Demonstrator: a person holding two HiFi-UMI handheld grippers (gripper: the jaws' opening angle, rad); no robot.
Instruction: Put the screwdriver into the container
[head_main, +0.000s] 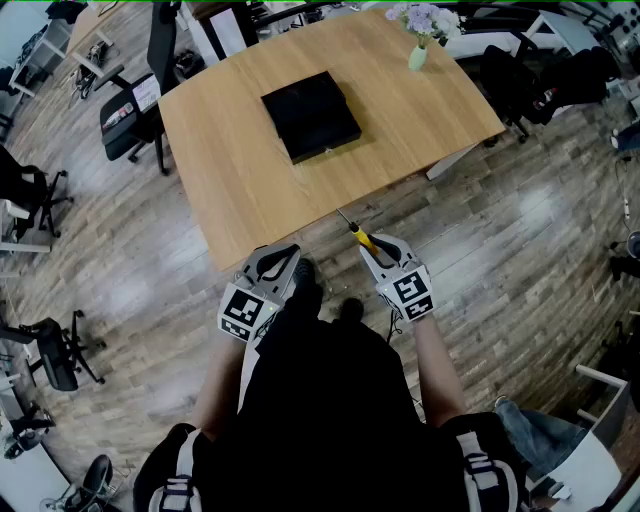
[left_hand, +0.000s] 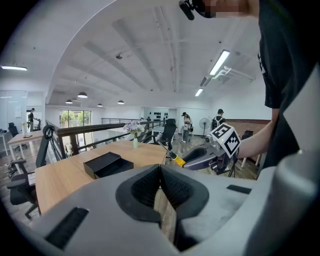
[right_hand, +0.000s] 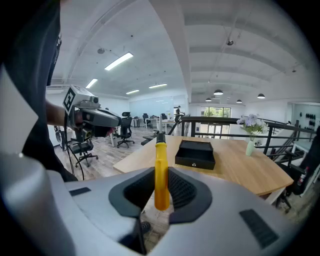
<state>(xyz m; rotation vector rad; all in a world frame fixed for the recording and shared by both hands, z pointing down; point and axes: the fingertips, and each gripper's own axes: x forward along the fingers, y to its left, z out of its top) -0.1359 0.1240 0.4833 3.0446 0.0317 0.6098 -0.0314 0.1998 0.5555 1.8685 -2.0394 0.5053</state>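
Observation:
A screwdriver (right_hand: 161, 172) with a yellow handle and dark shaft sticks forward from my right gripper (right_hand: 161, 192), whose jaws are shut on the handle. From the head view the screwdriver (head_main: 361, 236) points toward the near edge of the wooden table (head_main: 250, 185). The container, an open black box (head_main: 310, 114), rests on the table's middle, well beyond both grippers. My left gripper (head_main: 283, 262) is held off the table's near edge, its jaws shut with nothing between them (left_hand: 160, 187). The left gripper view also catches the screwdriver (left_hand: 172, 157) and the black box (left_hand: 106, 164).
A small vase of flowers (head_main: 423, 28) stands at the table's far right corner. Office chairs (head_main: 135, 105) and other desks surround the table on a wood-plank floor. A railing (right_hand: 225, 125) runs behind the table.

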